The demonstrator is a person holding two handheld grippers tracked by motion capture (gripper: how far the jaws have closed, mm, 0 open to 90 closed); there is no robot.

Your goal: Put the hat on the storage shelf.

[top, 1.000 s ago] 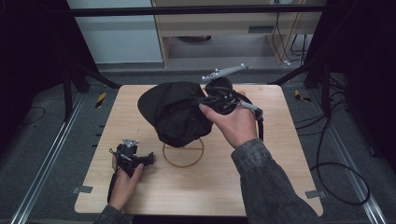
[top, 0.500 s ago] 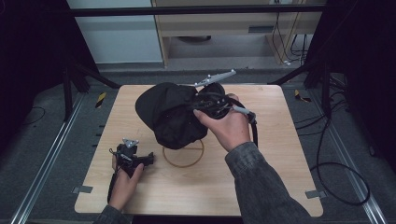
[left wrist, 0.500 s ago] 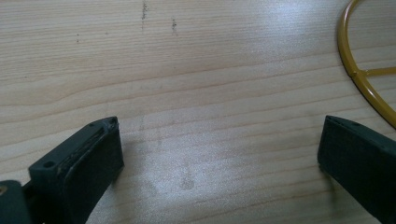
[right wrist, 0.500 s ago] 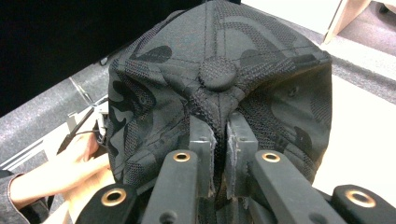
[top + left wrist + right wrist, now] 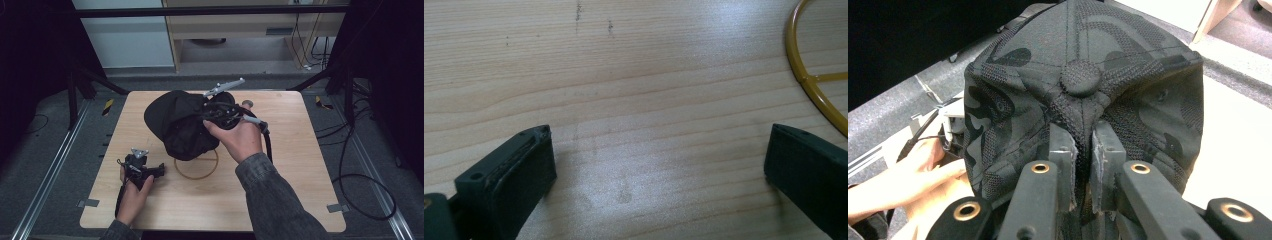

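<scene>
A black cap (image 5: 177, 122) with a dark camouflage pattern hangs above the middle of the wooden table (image 5: 295, 190), over a yellow wire ring stand (image 5: 196, 167). My right gripper (image 5: 215, 114) is shut on the cap's fabric just below the crown button (image 5: 1080, 77); a fold of cloth sits pinched between its fingers (image 5: 1063, 150). My left gripper (image 5: 159, 171) rests low over the table at the front left, its jaws wide apart with bare wood between them (image 5: 659, 150). The ring stand's rim (image 5: 804, 65) curves past its far right.
Dark floor, rails and cables (image 5: 360, 190) surround the table. A shelf unit (image 5: 240, 30) stands behind it. The person's left hand (image 5: 908, 185) shows below the cap in the right gripper view.
The right hand has carried the cap a little leftward and down, toward the ring stand. The left hand and its gripper have stayed where they were.
</scene>
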